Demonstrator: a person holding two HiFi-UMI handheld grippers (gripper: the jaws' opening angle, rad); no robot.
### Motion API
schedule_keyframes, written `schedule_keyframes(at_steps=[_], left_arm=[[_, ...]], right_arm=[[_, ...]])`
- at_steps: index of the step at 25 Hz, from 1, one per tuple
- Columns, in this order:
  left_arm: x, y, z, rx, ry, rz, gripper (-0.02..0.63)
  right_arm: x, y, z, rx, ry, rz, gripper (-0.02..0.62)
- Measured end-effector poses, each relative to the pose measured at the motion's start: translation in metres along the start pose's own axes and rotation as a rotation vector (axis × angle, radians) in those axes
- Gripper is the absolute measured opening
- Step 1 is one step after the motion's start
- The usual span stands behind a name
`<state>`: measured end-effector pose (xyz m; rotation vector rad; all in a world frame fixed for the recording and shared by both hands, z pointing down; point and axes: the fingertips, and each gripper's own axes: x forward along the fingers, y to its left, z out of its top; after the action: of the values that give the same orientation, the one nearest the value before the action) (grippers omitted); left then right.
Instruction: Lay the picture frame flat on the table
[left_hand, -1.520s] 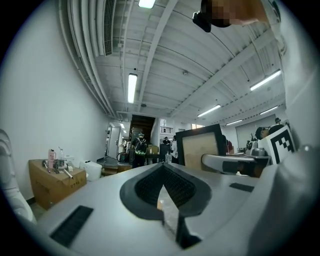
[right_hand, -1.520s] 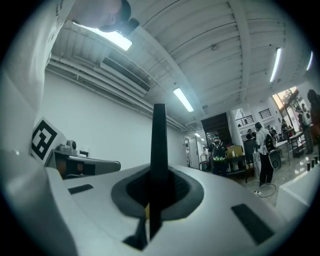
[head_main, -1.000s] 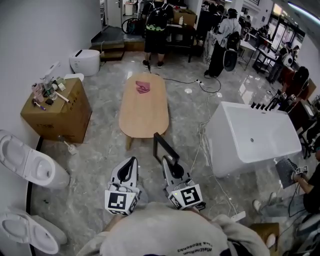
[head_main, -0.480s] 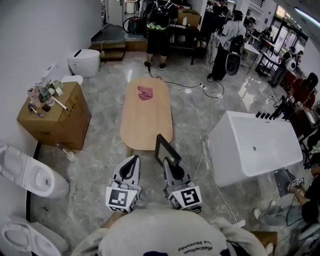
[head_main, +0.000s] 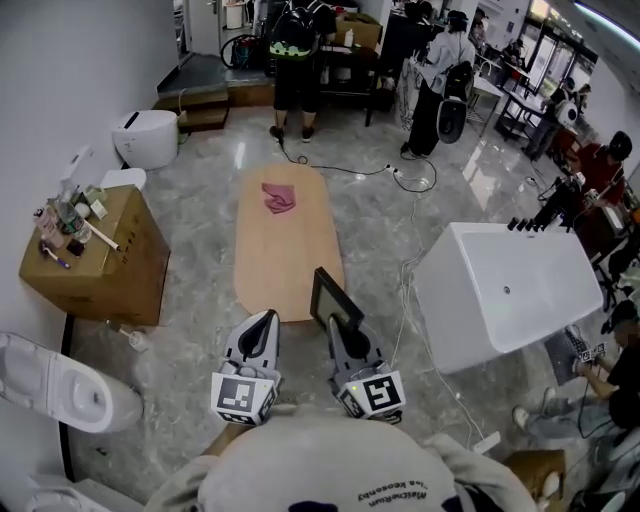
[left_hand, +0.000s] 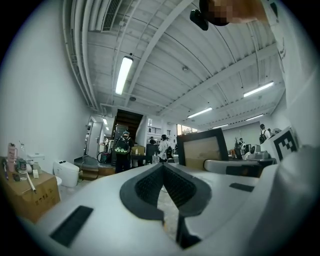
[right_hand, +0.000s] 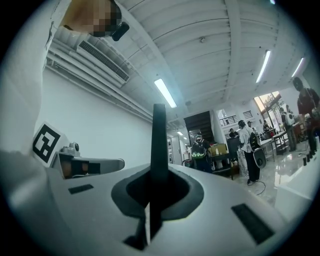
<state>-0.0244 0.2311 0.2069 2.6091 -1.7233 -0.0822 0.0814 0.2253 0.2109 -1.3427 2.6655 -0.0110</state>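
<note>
My right gripper (head_main: 339, 328) is shut on the black picture frame (head_main: 331, 301), which stands upright on edge above the near end of the long oval wooden table (head_main: 285, 262). In the right gripper view the picture frame (right_hand: 159, 145) rises edge-on as a thin dark bar out of the shut jaws. To its left, my left gripper (head_main: 264, 327) is shut and holds nothing. Looking along the left gripper (left_hand: 162, 169), I see its pads pressed together and the picture frame (left_hand: 202, 147) off to the right. A pink cloth (head_main: 277, 197) lies at the table's far end.
A white bathtub (head_main: 505, 290) stands right of the table with a cable (head_main: 400, 300) trailing on the floor between. A cardboard box (head_main: 88, 252) with small items and a toilet (head_main: 58, 381) are on the left. People stand at the far end of the room.
Both grippers have come forward toward the table with the frame still held; the table's near end now lies just beyond the fingertips. The jaws have not changed.
</note>
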Motion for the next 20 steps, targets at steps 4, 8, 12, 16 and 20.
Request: schedule_keyframes(at_steps=[4,8,12,16,20], left_arm=[[0.022,0.016,-0.003,0.021,-0.001,-0.037,0.009],[0.031,0.024,-0.009,0.013,0.014,-0.065,0.009],[0.029,0.029,-0.012,-0.013,0.027,-0.056,0.009],[0.024,0.041,-0.018,-0.011,0.021,-0.033,0.009],[0.022,0.044,-0.024,-0.018,0.026,-0.028,0.009]], right_arm=[[0.018,-0.010,-0.007,0.003,0.001,-0.038,0.018],[0.030,-0.011,-0.014,0.006,0.011,-0.056,0.018],[0.036,-0.005,-0.018,0.004,0.020,-0.041,0.018],[0.040,-0.001,-0.019,0.001,0.026,-0.038,0.018],[0.040,0.001,-0.024,0.005,0.039,-0.037,0.018]])
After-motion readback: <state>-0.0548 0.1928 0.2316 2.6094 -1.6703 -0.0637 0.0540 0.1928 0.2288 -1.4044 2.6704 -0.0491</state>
